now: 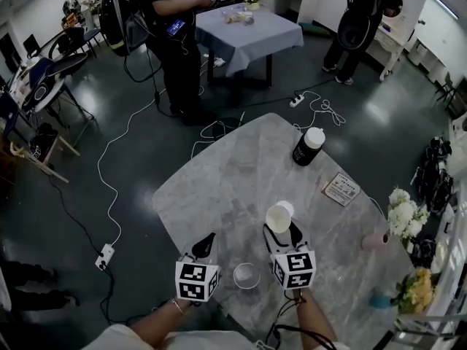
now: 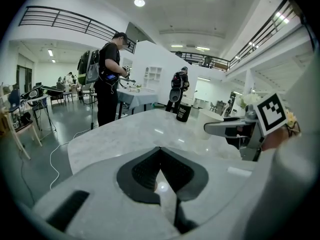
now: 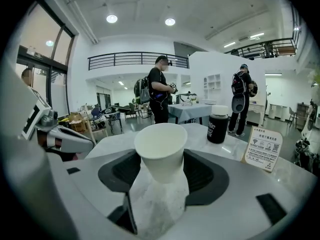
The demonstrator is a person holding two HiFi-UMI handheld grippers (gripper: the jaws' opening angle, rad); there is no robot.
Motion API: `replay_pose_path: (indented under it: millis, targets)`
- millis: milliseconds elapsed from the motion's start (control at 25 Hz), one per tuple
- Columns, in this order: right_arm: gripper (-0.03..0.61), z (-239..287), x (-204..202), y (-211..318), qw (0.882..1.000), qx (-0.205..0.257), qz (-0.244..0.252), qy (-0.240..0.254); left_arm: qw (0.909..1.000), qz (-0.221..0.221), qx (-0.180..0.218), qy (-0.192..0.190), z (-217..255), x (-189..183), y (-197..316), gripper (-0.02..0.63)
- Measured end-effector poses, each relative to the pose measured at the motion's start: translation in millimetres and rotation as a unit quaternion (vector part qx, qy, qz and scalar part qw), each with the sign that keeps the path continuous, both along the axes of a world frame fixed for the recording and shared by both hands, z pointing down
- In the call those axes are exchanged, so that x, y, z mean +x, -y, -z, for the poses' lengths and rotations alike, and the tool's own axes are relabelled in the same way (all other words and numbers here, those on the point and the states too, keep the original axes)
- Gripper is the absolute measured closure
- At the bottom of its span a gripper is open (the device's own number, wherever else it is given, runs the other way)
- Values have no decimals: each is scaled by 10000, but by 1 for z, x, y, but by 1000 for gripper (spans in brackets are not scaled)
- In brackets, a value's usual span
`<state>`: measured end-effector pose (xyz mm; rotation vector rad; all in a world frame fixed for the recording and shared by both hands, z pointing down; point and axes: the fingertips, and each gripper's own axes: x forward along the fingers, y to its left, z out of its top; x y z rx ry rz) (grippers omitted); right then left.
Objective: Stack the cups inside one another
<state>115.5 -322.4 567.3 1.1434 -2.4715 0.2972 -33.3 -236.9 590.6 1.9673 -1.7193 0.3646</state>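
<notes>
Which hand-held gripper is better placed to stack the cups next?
The right hand-held gripper: it grips the white cup, near the clear cup on the table. The left hand-held gripper is shut and empty.

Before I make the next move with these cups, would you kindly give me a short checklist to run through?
1. Right gripper grips the white paper cup: ok, cup upright between its pads.
2. Left gripper free: ok, jaws together, nothing between them.
3. Clear cup on the table, between the grippers: ok.
4. Clear cup mouth up: cannot tell.
5. Black bottle and card out of the way: ok, both farther along the table.
</notes>
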Motion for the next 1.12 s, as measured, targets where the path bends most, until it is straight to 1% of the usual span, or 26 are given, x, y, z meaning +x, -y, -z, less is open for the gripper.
replay_pose_path:
  millis: [240, 520, 840, 960, 1120]
  targets:
    - [336, 21, 10, -27, 9998, 160, -97, 20, 9997, -115, 214, -10, 16, 9, -17, 611]
    - [336, 35, 16, -65, 9995, 230, -190, 85, 9988, -249, 411, 19, 32, 15, -41, 611]
    - [336, 44, 23, -95, 9985, 155, -469, 235, 9977, -402, 544, 40, 50, 13, -58, 611]
    - [336, 48, 25, -105, 9978, 143, -600, 231, 9969, -528, 589, -21, 54, 14, -60, 611]
    - [336, 51, 26, -118, 9961, 144, -838, 253, 9945, -864, 584, -88, 52, 20, -61, 611]
